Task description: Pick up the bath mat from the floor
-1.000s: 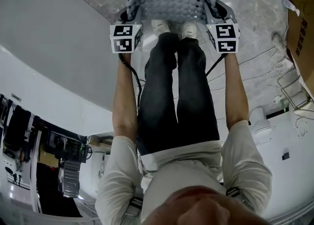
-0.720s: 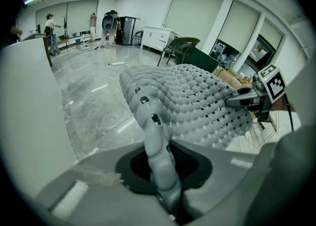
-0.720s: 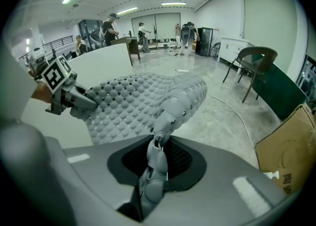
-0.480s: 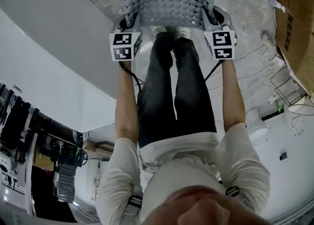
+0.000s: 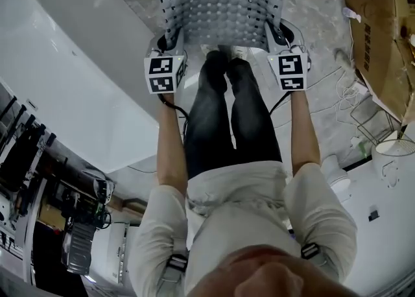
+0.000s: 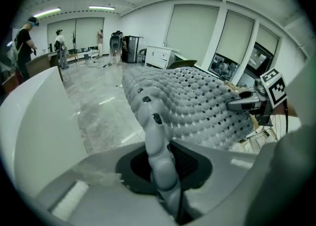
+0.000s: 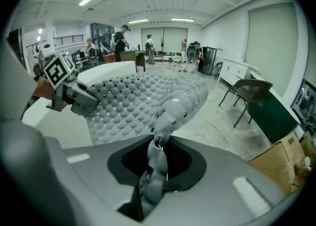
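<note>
The grey, bumpy mat (image 5: 220,0) is held up by its near edge in front of the person's legs, spread between both grippers. The left gripper (image 5: 171,41) has its jaws clenched on the mat's left corner. The right gripper (image 5: 277,31) grips the right corner the same way. A white tub (image 5: 71,88) stands to the left, on the stone floor (image 5: 318,10).
</note>
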Motion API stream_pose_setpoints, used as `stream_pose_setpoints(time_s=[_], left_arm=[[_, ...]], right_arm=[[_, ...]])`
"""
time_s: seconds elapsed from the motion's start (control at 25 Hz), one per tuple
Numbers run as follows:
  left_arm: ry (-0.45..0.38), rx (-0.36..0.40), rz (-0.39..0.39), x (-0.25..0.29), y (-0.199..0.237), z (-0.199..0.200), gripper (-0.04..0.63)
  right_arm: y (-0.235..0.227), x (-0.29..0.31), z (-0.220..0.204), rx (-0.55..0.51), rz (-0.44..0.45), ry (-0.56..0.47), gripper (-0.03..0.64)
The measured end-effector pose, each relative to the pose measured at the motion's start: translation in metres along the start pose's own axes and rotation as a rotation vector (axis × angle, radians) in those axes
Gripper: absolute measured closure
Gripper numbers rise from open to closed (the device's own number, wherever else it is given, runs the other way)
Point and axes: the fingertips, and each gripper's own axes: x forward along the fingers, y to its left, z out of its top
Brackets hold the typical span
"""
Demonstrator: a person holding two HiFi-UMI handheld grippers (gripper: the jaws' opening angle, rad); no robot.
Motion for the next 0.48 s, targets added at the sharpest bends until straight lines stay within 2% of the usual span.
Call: stream_pose_setpoints(time_s=[0.24,0.48], left_arm=[[-0.073,0.004,0.034,-0.057,-0.021,0.039,0.541],[-0.139,-0.014,0.059,-0.108,-0.049,0.061,0.543]], right_arm=[[-0.001,-0.057,0.041,-0.052,-0.005,-0.064,0.555],[-0.005,-0.114,0.074,-0.093,-0.026,-0.115,0.555]])
